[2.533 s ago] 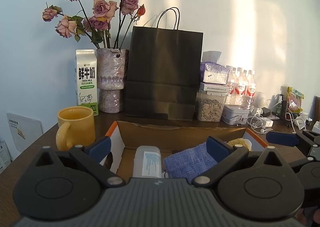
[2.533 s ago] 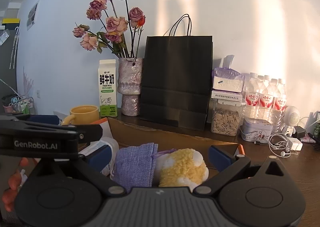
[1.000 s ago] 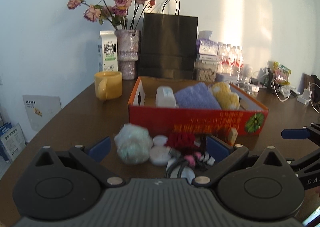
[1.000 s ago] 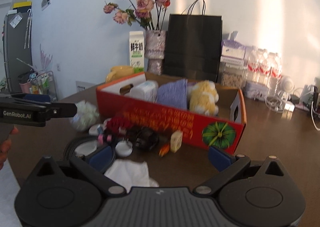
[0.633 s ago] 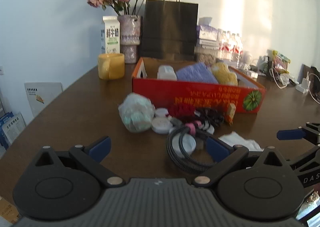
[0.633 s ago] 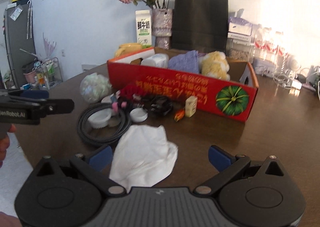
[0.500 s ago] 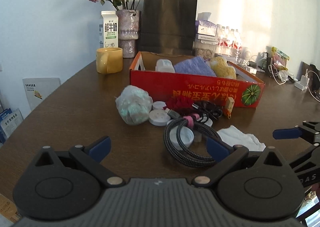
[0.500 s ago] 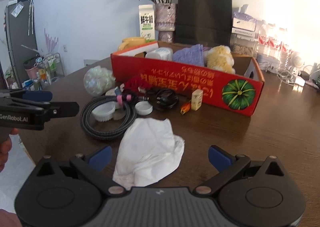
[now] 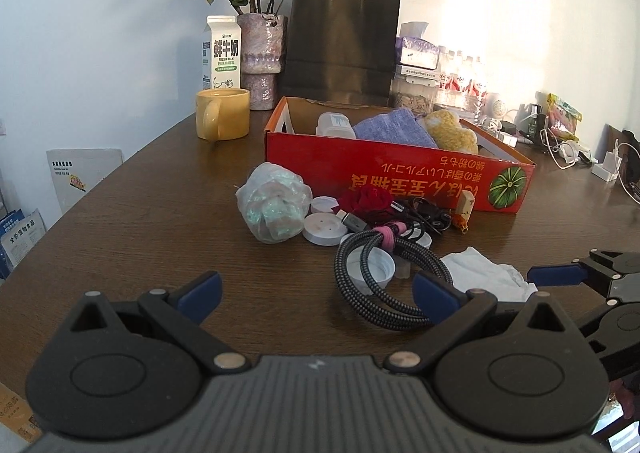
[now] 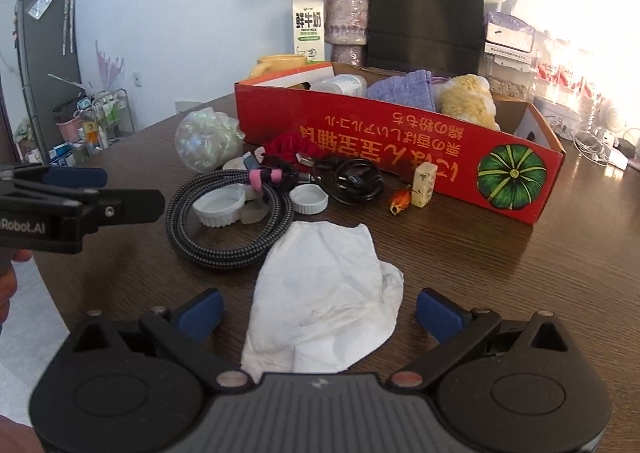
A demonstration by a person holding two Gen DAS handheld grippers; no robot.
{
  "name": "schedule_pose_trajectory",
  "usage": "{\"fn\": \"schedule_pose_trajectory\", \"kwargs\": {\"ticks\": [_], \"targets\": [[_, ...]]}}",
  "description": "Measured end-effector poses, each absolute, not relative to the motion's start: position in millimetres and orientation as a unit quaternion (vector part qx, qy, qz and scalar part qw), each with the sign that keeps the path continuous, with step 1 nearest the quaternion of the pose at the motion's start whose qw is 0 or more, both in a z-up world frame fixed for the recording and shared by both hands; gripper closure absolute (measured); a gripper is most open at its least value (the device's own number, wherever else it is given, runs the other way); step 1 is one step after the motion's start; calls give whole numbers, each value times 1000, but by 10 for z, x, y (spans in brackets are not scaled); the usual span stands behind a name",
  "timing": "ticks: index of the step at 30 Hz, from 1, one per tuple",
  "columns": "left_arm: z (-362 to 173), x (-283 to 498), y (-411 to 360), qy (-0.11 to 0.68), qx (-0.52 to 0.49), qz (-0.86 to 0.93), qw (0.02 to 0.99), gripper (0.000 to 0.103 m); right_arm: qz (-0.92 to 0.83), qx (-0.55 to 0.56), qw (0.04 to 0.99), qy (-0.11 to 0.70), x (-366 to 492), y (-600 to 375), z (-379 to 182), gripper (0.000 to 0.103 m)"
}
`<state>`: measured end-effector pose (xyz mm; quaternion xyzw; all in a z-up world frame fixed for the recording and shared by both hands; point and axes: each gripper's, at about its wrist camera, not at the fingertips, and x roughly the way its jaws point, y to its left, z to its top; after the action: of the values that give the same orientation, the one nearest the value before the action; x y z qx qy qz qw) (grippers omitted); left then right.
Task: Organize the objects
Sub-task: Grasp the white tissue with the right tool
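Two grippers hover with jaws spread wide and empty over the brown table: the left gripper and the right gripper. The red cardboard box is the landmark; a purple cloth, a yellow plush and a white bottle lie inside it. In front of the box lie a coiled braided cable, white caps, a crumpled plastic bag and a white tissue, the tissue nearest the right gripper.
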<state>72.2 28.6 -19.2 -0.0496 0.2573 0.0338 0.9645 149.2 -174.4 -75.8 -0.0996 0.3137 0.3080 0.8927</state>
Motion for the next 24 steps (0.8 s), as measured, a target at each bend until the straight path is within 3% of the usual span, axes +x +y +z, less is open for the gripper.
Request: {"fn": "schedule_pose_trajectory", "kwargs": {"ticks": [3, 10, 13, 24], "targets": [[-200, 722, 285, 258, -50, 34, 964, 0, 309, -97, 894, 310, 1505, -1764, -756, 3], [-221, 737, 290, 261, -51, 35, 964, 0, 311, -94, 897, 300, 1528, -1814, -730, 28], [-224, 741, 290, 261, -50, 36, 963, 0, 320, -97, 894, 298, 1524, -1838, -719, 33], [-243, 838, 206, 278, -46, 14, 959, 0, 320, -80, 900, 287, 1556, -2048, -672, 39]]}}
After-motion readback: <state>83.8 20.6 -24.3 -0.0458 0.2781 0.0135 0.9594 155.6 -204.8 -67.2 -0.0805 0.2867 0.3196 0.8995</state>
